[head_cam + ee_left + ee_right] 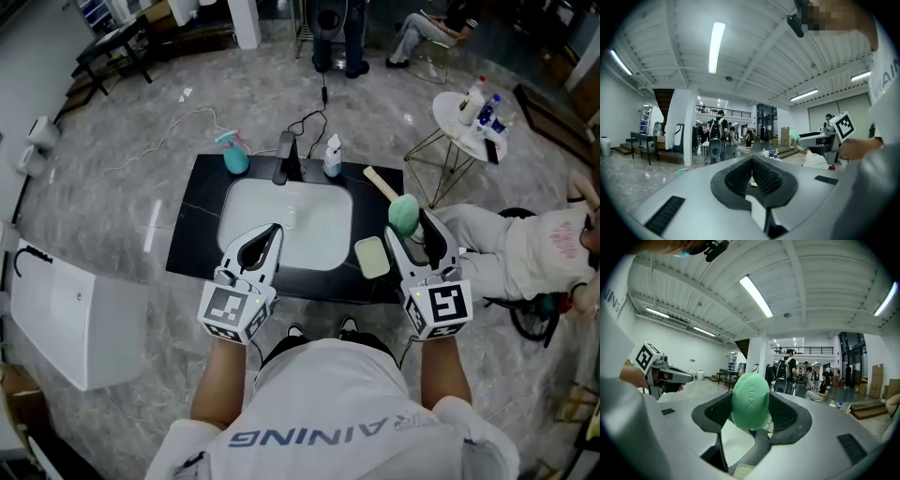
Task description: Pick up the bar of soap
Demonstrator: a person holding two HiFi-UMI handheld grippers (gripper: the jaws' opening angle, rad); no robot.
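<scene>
Smooth matt green bar of soap [750,399], ribbed black rubbery pads [785,414], matt grey plastic right gripper [751,405], glossy white sink [246,204], glossy black countertop [192,239], polished marbled floor [122,178]

The green bar of soap [750,399] has the brand LUX pressed into its face, read top to bottom in the right gripper view. In the head view, at six o'clock, the person's white shirt [328,394] shows grey letters RAINING, upside down.
</scene>
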